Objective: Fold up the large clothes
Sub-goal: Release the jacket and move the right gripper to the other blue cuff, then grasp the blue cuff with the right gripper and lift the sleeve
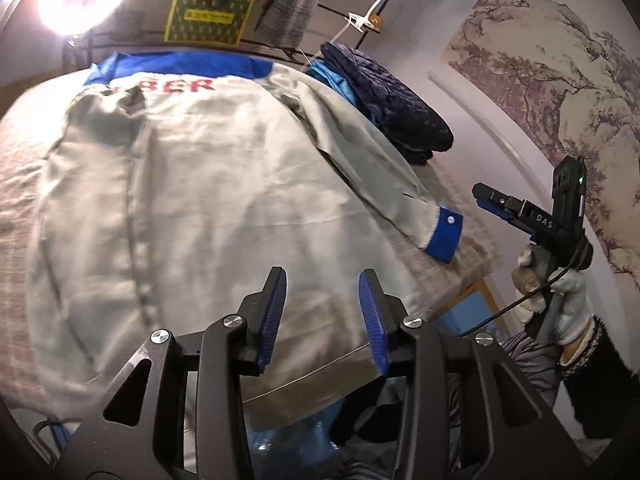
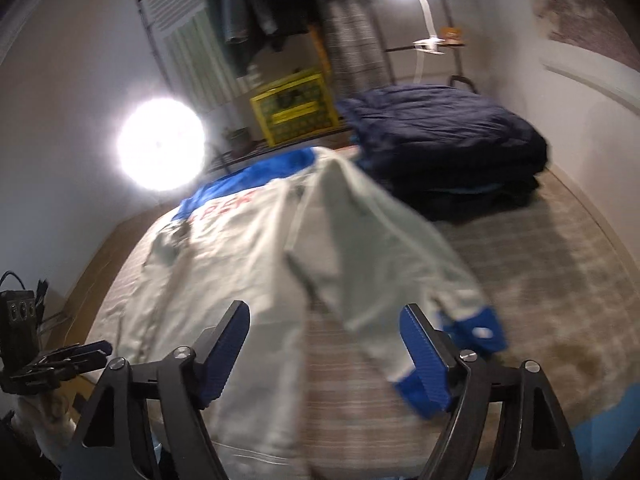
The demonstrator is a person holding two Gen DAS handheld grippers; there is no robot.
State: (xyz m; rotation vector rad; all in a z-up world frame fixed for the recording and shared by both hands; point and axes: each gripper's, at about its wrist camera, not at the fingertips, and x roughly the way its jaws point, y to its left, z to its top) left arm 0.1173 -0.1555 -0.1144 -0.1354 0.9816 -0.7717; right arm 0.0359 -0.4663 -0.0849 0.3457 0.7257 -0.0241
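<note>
A large pale grey jacket with a blue collar and red letters lies spread back-up on the cloth-covered table. Its right sleeve runs down to a blue cuff near the table's right edge. My left gripper hovers over the jacket's hem, jaws apart, nothing between the pads. My right gripper stands wide open above the sleeve. The blurred blue cuff sits just beyond its right finger, not pinched. From the left wrist view the right gripper hangs off the table's right side in a gloved hand.
A folded pile of dark navy quilted clothes sits at the far right of the table. Behind stand a yellow-green box, a clothes rack, and two bright lamps. A wall with a landscape painting runs close along the right.
</note>
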